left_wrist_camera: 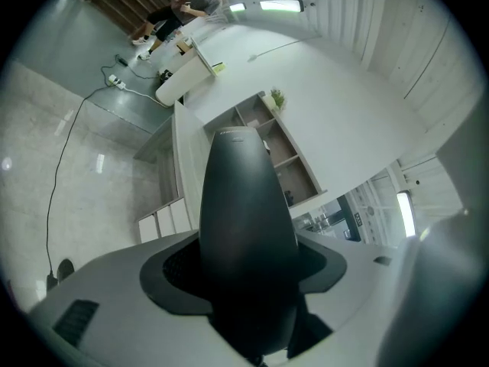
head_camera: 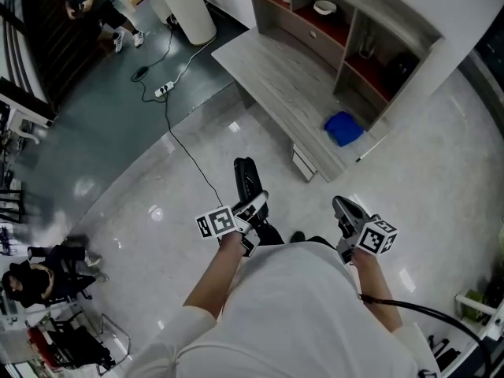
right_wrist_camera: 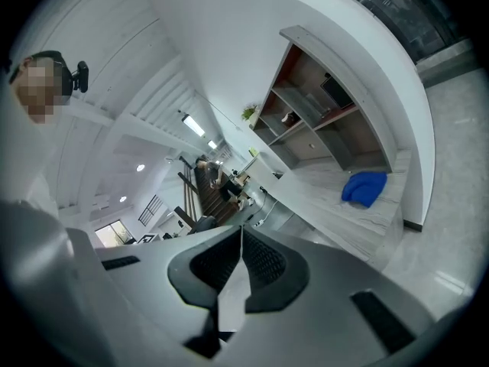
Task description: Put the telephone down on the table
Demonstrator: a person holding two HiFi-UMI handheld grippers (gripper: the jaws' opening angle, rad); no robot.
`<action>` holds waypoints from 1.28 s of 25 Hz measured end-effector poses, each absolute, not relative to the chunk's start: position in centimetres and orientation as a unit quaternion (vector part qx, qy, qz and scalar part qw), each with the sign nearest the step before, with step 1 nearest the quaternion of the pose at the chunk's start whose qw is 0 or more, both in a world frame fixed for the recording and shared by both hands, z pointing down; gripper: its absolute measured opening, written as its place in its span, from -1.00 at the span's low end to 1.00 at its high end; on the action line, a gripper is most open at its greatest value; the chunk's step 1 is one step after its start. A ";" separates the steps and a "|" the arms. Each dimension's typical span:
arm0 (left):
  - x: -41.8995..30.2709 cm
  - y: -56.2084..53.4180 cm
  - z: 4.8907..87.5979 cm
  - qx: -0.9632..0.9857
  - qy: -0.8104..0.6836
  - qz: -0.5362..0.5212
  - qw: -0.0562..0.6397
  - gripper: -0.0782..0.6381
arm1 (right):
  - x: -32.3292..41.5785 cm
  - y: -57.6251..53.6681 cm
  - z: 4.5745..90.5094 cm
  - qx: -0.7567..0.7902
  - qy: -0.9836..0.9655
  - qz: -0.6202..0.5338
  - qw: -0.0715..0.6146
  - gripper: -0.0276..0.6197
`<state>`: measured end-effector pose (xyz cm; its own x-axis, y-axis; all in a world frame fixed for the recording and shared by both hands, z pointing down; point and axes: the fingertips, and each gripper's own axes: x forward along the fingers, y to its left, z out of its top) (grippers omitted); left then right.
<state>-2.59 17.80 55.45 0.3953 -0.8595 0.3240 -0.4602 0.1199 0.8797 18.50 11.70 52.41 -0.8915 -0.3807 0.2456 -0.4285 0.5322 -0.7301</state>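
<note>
1. Firmly, the left gripper is clamping its jaws on the black telephone, whose rounded body is sticking out forward between them.
2. The right gripper is carrying nothing; its jaws are sitting pressed together, with only a sliver showing between the pads.
3. Both grippers are hovering side by side in front of the person's white shirt, over the pale tiled floor.
4. The telephone is hanging in the air, well apart from the light wooden table ahead.
5. A blue cloth is lying on the table's near end, beside a shelf unit.
</note>
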 end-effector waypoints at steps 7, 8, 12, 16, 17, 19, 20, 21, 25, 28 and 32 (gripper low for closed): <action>-3.2 16.0 55.8 0.633 -0.527 -0.176 0.539 0.07 | 18.1 9.9 52.5 0.228 -0.874 0.427 0.032 -0.85; -3.5 15.6 55.9 0.634 -0.526 -0.174 0.540 0.07 | 17.9 9.5 52.6 0.231 -0.873 0.428 0.031 -0.85; -5.1 13.2 56.3 0.644 -0.516 -0.163 0.541 0.07 | 16.6 7.2 53.3 0.247 -0.869 0.427 0.025 -0.85; -6.8 10.3 56.9 0.650 -0.501 -0.153 0.550 0.07 | 14.8 4.5 53.8 0.272 -0.860 0.432 0.016 -0.85; -7.4 9.5 56.8 0.653 -0.498 -0.149 0.551 0.07 | 14.1 3.8 53.7 0.276 -0.858 0.432 0.015 -0.85; -8.6 7.7 56.5 0.661 -0.492 -0.141 0.549 0.07 | 12.5 2.4 53.4 0.280 -0.858 0.431 0.015 -0.86; -9.3 6.7 56.4 0.665 -0.488 -0.137 0.548 0.07 | 11.7 1.6 53.3 0.282 -0.858 0.430 0.015 -0.85; -9.9 5.6 56.4 0.668 -0.485 -0.134 0.548 0.07 | 10.9 0.9 53.2 0.284 -0.857 0.429 0.016 -0.85; -12.4 1.7 56.3 0.677 -0.467 -0.125 0.555 0.07 | 8.0 -2.0 52.8 0.299 -0.853 0.427 0.016 -0.85; -14.3 -1.1 56.1 0.690 -0.454 -0.111 0.553 0.07 | 6.0 -4.1 52.7 0.315 -0.848 0.427 0.015 -0.85; -16.7 -4.2 56.3 0.709 -0.442 -0.075 0.544 0.07 | 3.6 -6.4 52.7 0.340 -0.837 0.428 0.009 -0.86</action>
